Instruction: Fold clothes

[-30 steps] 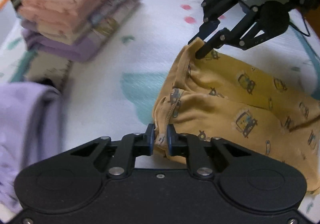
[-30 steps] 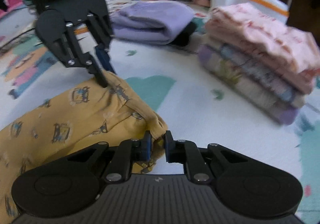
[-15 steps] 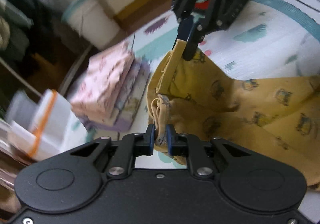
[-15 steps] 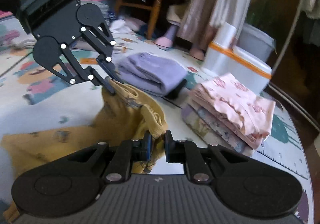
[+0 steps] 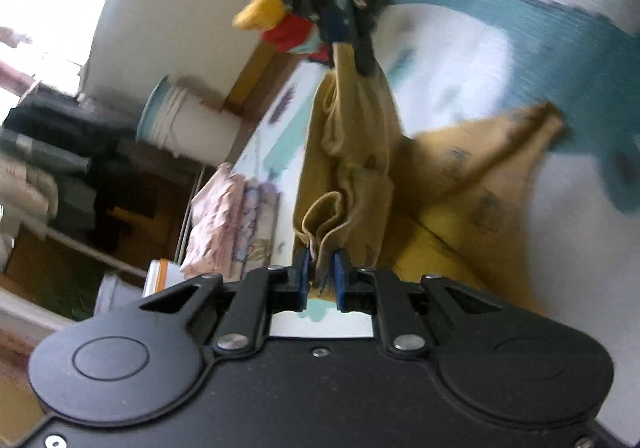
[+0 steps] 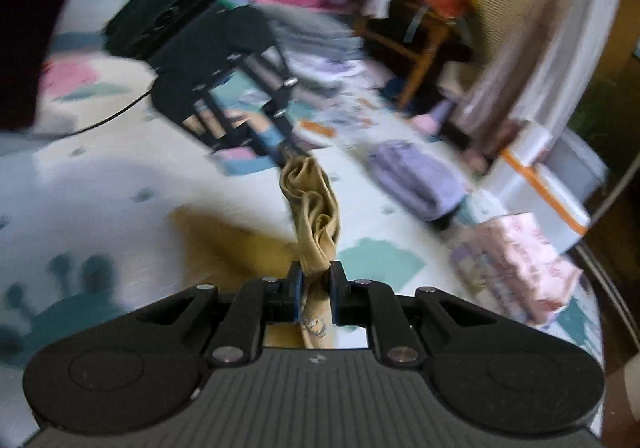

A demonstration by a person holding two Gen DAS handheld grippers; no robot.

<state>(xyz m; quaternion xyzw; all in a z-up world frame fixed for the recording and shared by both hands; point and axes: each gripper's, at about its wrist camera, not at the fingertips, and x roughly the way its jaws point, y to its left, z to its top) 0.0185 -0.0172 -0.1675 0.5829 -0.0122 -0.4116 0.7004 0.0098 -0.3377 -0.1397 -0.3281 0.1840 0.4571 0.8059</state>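
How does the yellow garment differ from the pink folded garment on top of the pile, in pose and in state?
The yellow garment is lifted and bunched, stretched between the left tongs and the right tongs, while the pink folded garment lies flat on top of its pile on the mat. The yellow garment is unfolded and held at two points; the pink folded garment is touched by neither tongs. Both are soft printed clothes.

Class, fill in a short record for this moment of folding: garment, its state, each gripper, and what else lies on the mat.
garment: yellow printed garment
state: top edge bunched between both grippers, lower part trailing on the mat
left gripper: shut on the garment's edge
right gripper: shut on the garment's edge
nearby: folded stack, pink on top; purple bundle
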